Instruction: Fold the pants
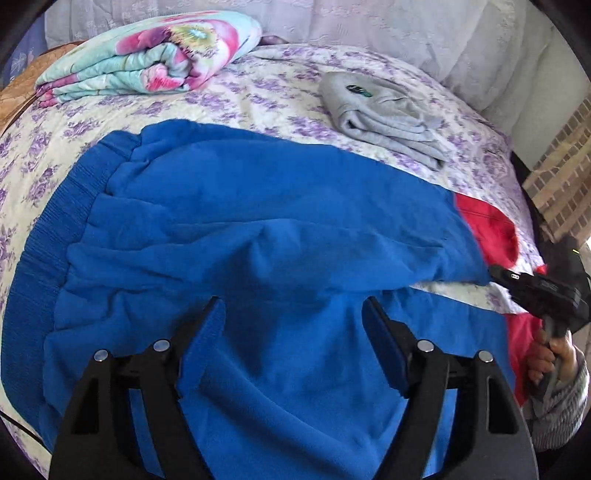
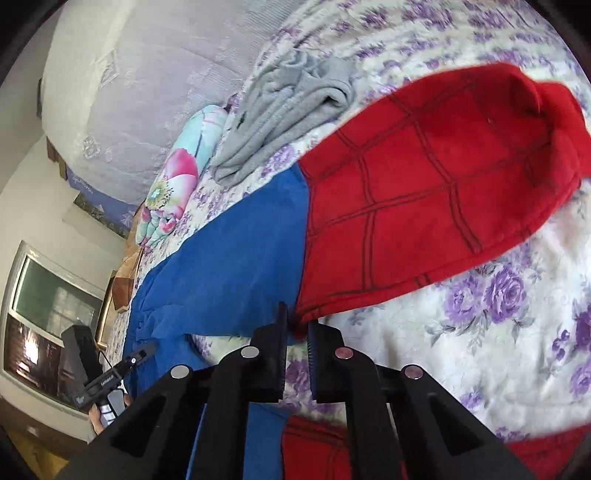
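Observation:
Blue pants (image 1: pixel 258 221) with red, web-lined lower legs (image 2: pixel 424 184) lie spread on the bed, the ribbed waistband (image 1: pixel 48 251) at the left. My left gripper (image 1: pixel 293 306) hovers open over the blue fabric near the crotch, with nothing between its blue pads. My right gripper (image 2: pixel 298 326) is shut on the near edge of the upper leg, where blue meets red. In the left wrist view the right gripper's black body (image 1: pixel 535 291) and the hand (image 1: pixel 554 354) holding it sit at the right edge. The second leg's red part (image 2: pixel 314 446) shows under the right gripper.
A folded grey garment (image 1: pixel 384 114) lies on the purple-flowered quilt (image 1: pixel 258 85) beyond the pants. A rolled flowery blanket (image 1: pixel 147 55) rests at the far left against the pale padded headboard (image 1: pixel 369 22). A brick wall (image 1: pixel 561 177) stands to the right and a window (image 2: pixel 48 314) to the left.

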{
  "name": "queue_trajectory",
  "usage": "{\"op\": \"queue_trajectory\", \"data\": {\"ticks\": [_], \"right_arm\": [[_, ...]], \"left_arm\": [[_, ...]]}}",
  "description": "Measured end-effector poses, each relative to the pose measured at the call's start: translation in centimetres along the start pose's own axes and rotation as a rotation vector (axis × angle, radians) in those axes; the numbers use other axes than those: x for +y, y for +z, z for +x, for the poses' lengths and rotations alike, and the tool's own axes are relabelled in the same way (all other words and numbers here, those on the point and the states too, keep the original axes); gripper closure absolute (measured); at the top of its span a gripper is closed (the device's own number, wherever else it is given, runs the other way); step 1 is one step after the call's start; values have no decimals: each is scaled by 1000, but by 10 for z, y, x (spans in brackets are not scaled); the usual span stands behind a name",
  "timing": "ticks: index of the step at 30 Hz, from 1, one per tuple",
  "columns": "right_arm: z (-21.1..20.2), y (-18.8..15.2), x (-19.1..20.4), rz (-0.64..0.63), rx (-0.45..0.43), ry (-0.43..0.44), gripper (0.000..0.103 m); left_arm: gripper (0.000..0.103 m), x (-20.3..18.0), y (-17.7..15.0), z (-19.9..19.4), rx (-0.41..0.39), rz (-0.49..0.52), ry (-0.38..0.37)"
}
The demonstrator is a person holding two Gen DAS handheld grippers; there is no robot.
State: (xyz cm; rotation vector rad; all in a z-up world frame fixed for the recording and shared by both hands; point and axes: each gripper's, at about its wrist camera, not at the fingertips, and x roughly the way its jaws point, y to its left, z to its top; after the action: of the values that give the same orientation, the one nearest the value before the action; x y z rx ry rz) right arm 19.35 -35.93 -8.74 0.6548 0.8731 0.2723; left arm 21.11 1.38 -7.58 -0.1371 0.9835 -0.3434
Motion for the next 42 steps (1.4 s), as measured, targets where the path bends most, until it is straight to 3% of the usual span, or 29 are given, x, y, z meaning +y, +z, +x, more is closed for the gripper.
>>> {"op": "queue_trajectory", "data": {"ticks": [5,7,10,12,13,17,21,23,24,25,27,35,42], "right_arm": [[-36,11,-1,14,-93,22,99],[-29,11,-7,8,-54,-23,99],[0,2,-28,35,91,-93,99],[-5,-2,-29,30,84,-92,101],[-10,-1,-27,31,86,-93,95],[-42,-2,-1,-75,36,-122,95],[-51,19,37,-232,-16,-91,95],[-39,34,47,-306,-18,-74,93],[-30,42,52,-337,-10,-65,85],[-20,51,57,-362,-4,-62,64],[2,67,70,-436,6,-81,49],[82,107,87,-652,125,-224,49],[127,117,72,-744,237,-256,49]], "left_arm": [[29,14,27,6,-23,-53,33],[29,19,33,12,-11,-64,35],[29,23,34,31,48,-66,75],[29,11,29,31,46,13,133],[29,6,26,28,45,42,151],[29,14,25,-6,-16,28,53],[19,47,43,-38,-115,-52,79],[19,67,55,-42,-134,-112,114],[19,75,61,-41,-133,-138,119],[19,86,68,-38,-130,-165,120],[19,101,78,-32,-118,-204,140],[19,127,105,12,-22,-230,120],[24,123,111,34,15,-180,112]]}}
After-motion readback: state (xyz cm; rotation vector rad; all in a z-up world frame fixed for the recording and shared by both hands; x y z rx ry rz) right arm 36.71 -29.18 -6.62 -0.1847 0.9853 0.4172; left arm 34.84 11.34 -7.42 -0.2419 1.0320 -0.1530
